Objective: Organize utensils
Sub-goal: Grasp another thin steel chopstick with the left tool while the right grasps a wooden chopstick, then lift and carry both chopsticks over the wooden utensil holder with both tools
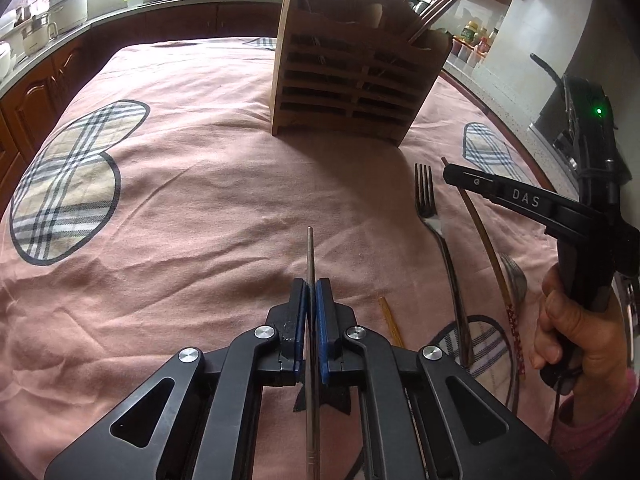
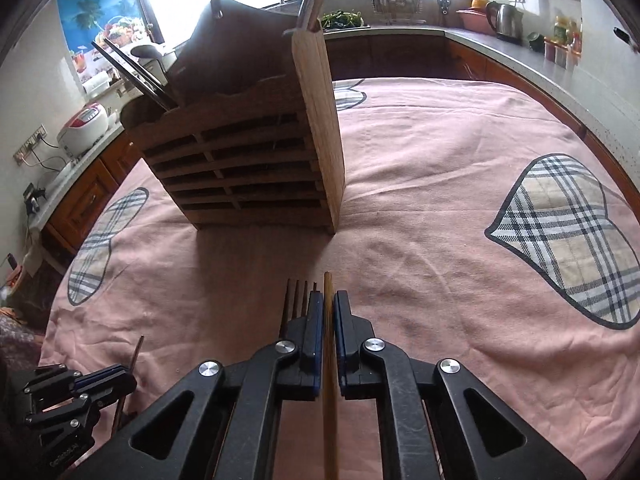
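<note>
Where chopsticks [image 1: 438,8] lean, slatted wooden holder [image 1: 352,92], knife handles inside

A slatted wooden rack [image 1: 348,80] with a matt finish stands on soft, creased pink cloth [image 1: 192,208] with plaid patches. A shiny metal fork [image 1: 430,216] lies beside a matt wooden chopstick [image 2: 329,320].

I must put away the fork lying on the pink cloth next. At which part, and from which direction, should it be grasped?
Grip the fork at its narrow neck just below the tines, coming from straight above with tongs across its length. It lies flat on the cloth, and a brown chopstick lies close beside it, so a slim part probably leaves more room.
</note>
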The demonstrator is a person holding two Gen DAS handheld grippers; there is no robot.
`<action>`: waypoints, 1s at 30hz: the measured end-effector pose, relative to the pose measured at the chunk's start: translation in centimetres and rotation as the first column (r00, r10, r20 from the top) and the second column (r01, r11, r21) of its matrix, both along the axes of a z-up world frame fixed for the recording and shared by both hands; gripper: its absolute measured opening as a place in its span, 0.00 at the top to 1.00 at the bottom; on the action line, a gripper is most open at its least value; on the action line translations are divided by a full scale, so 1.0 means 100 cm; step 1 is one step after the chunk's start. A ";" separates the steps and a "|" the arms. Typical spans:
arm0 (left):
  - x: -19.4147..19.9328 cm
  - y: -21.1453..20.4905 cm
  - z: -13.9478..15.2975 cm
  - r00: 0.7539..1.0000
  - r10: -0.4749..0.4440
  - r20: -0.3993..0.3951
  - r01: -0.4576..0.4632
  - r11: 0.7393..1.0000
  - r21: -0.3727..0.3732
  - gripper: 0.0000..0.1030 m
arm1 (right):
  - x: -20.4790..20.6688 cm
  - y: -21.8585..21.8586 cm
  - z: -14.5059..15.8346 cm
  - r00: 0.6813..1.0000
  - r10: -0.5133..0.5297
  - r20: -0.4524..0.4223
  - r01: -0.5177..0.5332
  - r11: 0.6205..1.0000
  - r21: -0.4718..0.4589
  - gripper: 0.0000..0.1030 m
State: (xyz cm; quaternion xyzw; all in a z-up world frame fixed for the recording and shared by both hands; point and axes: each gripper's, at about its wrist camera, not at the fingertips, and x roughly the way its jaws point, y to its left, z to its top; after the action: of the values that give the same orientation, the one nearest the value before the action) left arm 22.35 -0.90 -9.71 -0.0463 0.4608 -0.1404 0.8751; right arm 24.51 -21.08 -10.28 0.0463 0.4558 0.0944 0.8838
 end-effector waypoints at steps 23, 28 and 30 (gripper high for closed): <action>-0.071 0.029 0.096 0.979 0.028 0.204 -0.006 0.994 -0.106 0.96 | -0.095 -0.004 0.129 0.956 0.024 0.292 -0.071 0.986 0.153 0.95; -0.083 0.034 0.109 0.968 0.039 0.246 -0.008 0.992 -0.123 0.96 | -0.108 -0.005 0.143 0.941 0.021 0.337 -0.075 0.986 0.147 0.95; -0.087 0.036 0.114 0.963 0.046 0.266 -0.010 0.991 -0.132 0.96 | -0.113 -0.006 0.147 0.936 0.015 0.352 -0.072 0.986 0.149 0.95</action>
State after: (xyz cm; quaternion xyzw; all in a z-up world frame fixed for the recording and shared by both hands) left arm 13.62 2.68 1.69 -0.0900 0.3274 -0.1626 0.9264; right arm 13.20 -21.70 4.47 0.0894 0.2835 0.1567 0.9419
